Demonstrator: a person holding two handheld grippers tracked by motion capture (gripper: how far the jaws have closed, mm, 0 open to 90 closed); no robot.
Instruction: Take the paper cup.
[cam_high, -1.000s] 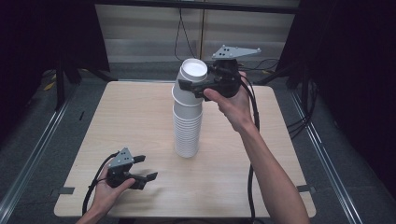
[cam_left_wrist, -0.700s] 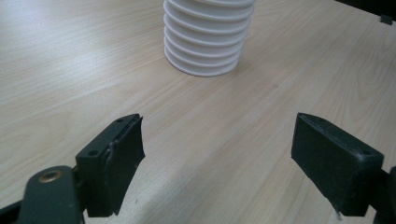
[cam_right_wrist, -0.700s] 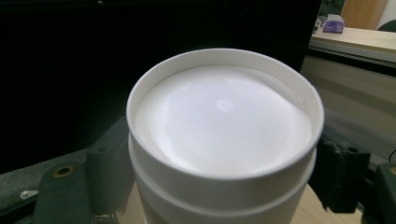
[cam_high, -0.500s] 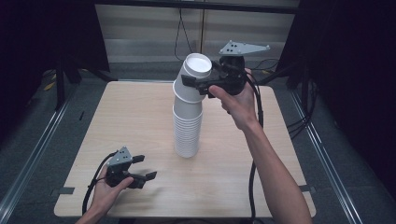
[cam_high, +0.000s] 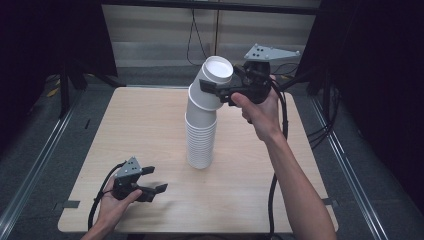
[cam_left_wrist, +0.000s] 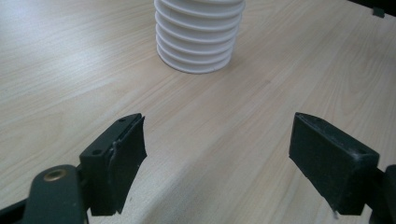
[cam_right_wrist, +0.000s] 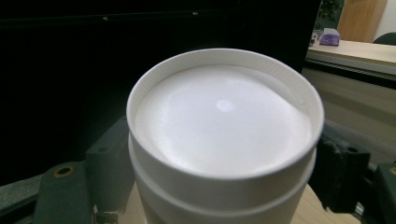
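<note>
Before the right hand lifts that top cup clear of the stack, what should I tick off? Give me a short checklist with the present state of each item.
1. Right gripper shut on the top cup: ok; in the right gripper view a jaw sits on each side of the cup.
2. One cup taken alone: not ok; a second rim shows below the first, and in the high view the upper cups tilt together.
3. Stack of cups standing on the table: ok; its base is flat in the left gripper view.
4. Left gripper free to steady the stack: ok; jaws open, apart from the stack.
5. Cup undamaged where gripped: cannot tell.
</note>
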